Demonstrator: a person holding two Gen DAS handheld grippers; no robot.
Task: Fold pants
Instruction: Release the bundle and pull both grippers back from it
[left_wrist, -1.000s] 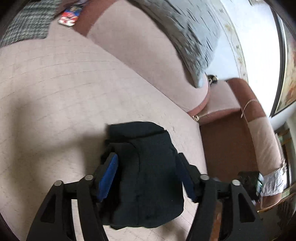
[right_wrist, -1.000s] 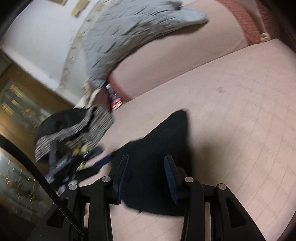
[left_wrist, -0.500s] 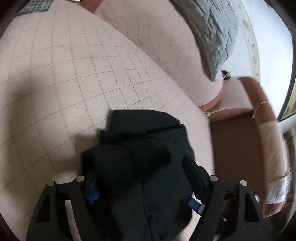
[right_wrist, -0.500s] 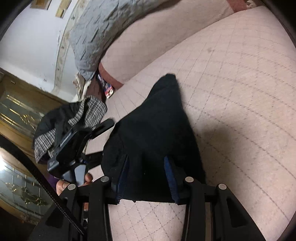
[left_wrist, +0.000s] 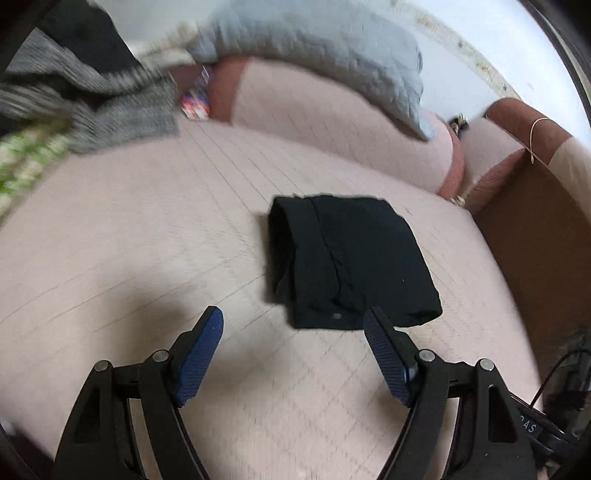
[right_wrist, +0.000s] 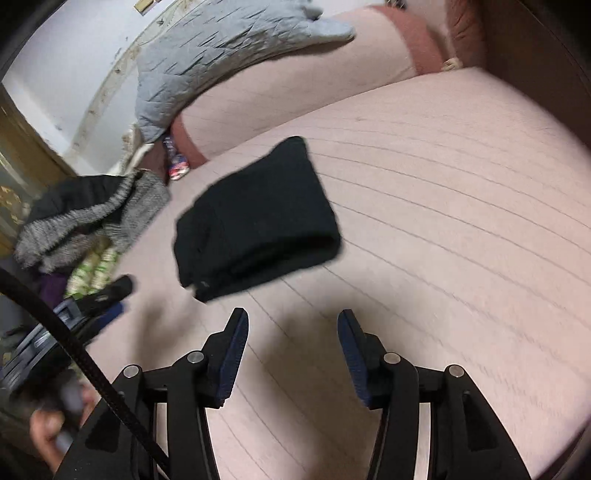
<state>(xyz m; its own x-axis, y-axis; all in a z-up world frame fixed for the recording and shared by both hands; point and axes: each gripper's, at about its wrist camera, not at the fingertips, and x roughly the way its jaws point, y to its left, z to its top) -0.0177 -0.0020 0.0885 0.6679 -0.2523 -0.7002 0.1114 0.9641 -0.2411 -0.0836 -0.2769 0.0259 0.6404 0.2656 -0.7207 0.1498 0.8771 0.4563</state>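
The black pants (left_wrist: 351, 258) lie folded into a small thick bundle on the pink quilted sofa seat (left_wrist: 147, 229). They also show in the right wrist view (right_wrist: 255, 218). My left gripper (left_wrist: 293, 321) is open and empty, just short of the bundle's near edge. My right gripper (right_wrist: 291, 325) is open and empty, a little back from the bundle. Neither gripper touches the pants. The left gripper also shows at the left edge of the right wrist view (right_wrist: 96, 299).
A grey quilted blanket (left_wrist: 332, 48) hangs over the sofa back. A pile of grey knit and dark clothes (right_wrist: 92, 210) lies at the seat's left end. A brown armrest (left_wrist: 524, 206) bounds the right side.
Both grippers have let go of the pants and pulled back from them. The bundle now lies free on the seat, with both grippers wider open than before.
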